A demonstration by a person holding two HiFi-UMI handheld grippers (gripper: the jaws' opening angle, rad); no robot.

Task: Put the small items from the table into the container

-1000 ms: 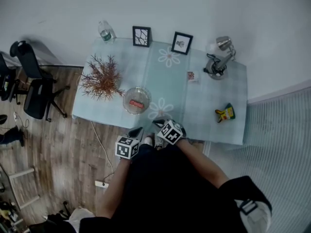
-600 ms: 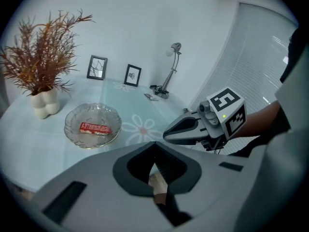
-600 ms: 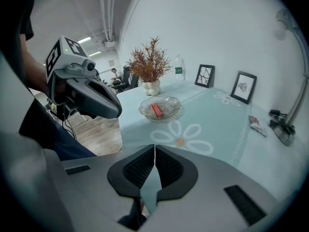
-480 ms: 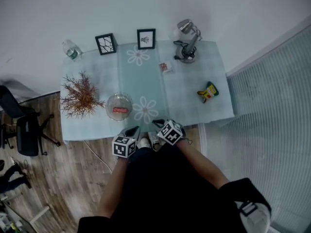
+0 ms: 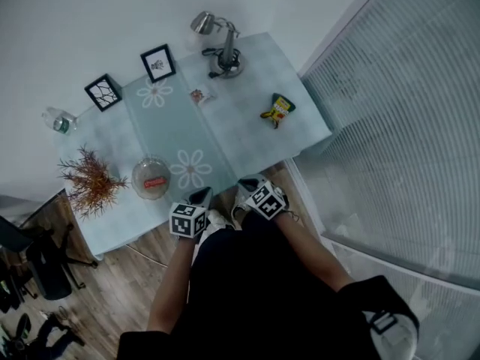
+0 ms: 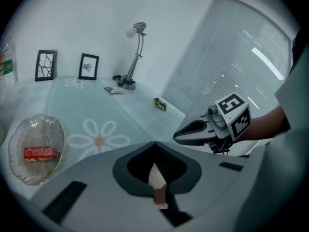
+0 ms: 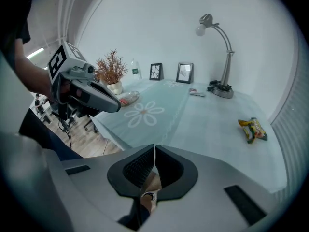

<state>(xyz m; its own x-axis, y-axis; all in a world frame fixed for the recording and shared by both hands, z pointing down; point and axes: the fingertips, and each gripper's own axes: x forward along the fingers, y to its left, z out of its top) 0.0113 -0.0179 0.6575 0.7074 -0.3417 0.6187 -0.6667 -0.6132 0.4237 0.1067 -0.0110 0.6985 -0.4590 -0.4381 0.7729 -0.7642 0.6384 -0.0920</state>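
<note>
Hovering at the surface's (image 5: pixel 240 137) near edge, left claw (image 5: pixel 201 198) and right claw (image 5: pixel 249 187) are clenched, empty. A red packet (image 5: pixel 154 182) lies in the glass bowl (image 5: pixel 150 165); a yellow bag (image 5: pixel 278 109) sits upper right.

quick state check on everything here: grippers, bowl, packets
left gripper, shut, empty
right gripper, shut, empty
bowl, upright, holds the red packet
red packet, lying in bowl
yellow packet, lying on table, outside bowl
small packet, flat on table by lamp
</note>
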